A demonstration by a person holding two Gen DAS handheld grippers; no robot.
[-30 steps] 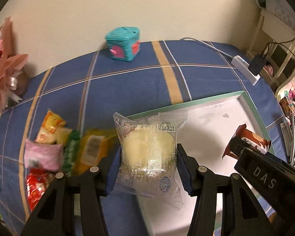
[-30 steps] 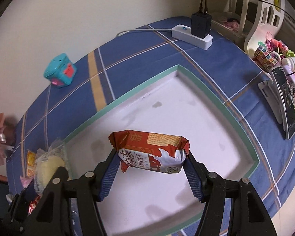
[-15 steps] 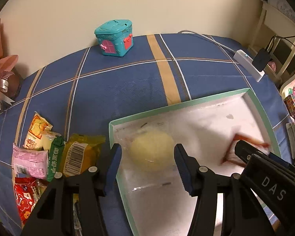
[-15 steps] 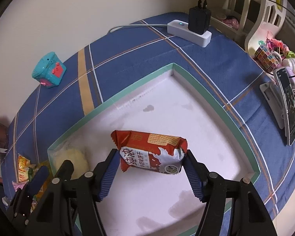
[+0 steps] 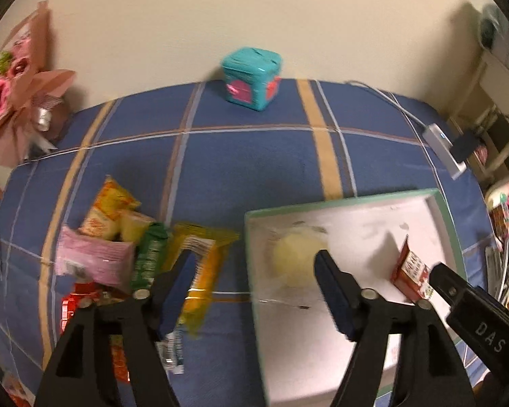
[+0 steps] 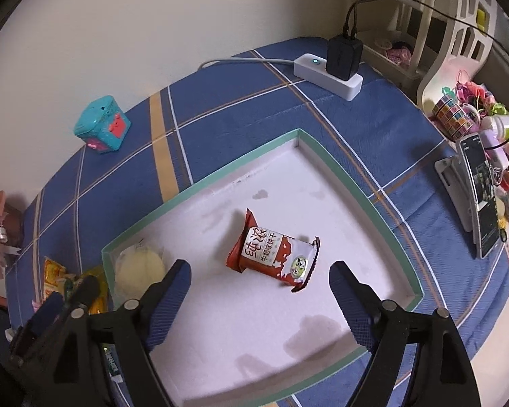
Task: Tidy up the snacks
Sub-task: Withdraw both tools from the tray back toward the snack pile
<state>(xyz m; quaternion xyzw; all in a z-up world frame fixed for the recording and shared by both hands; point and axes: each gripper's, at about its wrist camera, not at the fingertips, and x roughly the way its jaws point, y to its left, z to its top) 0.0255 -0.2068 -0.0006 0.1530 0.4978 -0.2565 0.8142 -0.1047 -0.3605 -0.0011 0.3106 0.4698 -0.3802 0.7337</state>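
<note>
Tray (image 6: 383, 217) — white floor, green rim, centre of the right-wrist view. Two snacks lie in it: a bun (image 6: 139, 266) in clear wrap, pale yellow and round, at the tray's left corner; a biscuit pack (image 6: 275, 256), red-brown with a white label, flat near the middle. A pile (image 5: 118, 254) of packets — yellow, pink, green, red — waits on the cloth at lower left of the left-wrist view, apparently still unsorted. Left gripper (image 5: 251, 286): jaws opening, wide, nothing pressed. Right gripper (image 6: 259, 305): jaws opening, wide, the pack clear beyond its tips.
</note>
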